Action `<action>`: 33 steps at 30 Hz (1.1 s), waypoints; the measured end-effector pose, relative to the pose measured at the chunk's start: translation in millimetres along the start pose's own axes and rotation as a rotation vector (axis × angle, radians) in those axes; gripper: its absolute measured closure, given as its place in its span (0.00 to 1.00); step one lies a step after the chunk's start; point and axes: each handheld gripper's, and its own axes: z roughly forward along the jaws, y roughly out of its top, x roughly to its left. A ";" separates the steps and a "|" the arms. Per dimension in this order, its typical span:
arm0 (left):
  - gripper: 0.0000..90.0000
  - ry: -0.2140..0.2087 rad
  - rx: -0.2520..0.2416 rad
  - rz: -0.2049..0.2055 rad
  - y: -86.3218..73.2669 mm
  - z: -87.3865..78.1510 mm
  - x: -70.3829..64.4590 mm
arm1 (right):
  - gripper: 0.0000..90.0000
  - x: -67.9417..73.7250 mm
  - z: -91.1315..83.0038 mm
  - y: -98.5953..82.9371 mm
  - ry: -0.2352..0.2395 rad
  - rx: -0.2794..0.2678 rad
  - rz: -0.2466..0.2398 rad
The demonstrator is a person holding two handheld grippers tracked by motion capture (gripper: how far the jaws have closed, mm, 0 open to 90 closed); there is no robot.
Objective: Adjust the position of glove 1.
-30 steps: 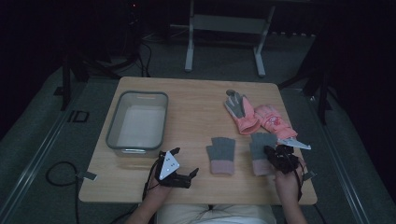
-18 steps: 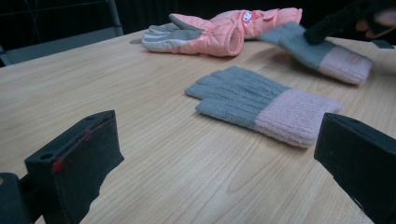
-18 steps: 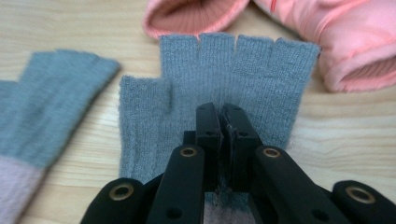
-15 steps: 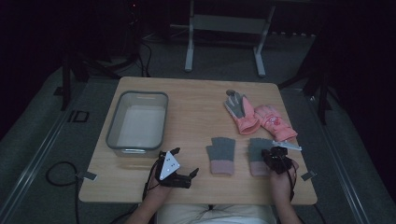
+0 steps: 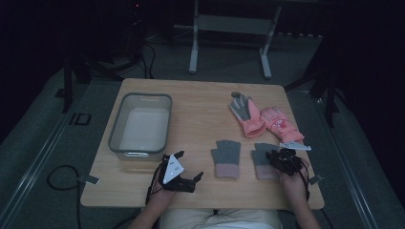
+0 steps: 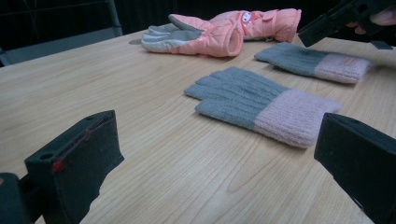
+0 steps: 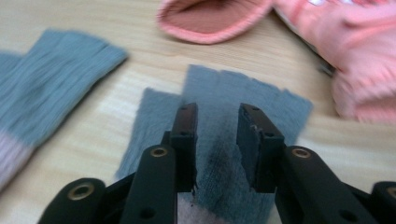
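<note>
Overhead, high view: wooden table (image 5: 200,102) in a dark room, grey floor; clear bin (image 5: 141,125) left, pink gloves (image 5: 265,118) far right.
Left gripper view: left gripper (image 6: 224,158) wide open, low over bare wood.
Right gripper view: right gripper (image 7: 215,122) narrowed over grey glove (image 7: 224,140), slight gap.

We find almost nothing to read here. On the floor left of the table (image 5: 200,95), a dark mat (image 5: 80,119) carries pale marks that look like "ID". The pink mitten (image 6: 261,21) bears a small printed patch, too small for us to make out any letters.
</note>
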 end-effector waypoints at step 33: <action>0.00 -0.001 0.004 0.003 0.2 0.5 -0.4 | 0.96 6.0 14.7 -15.8 -0.086 0.025 -0.095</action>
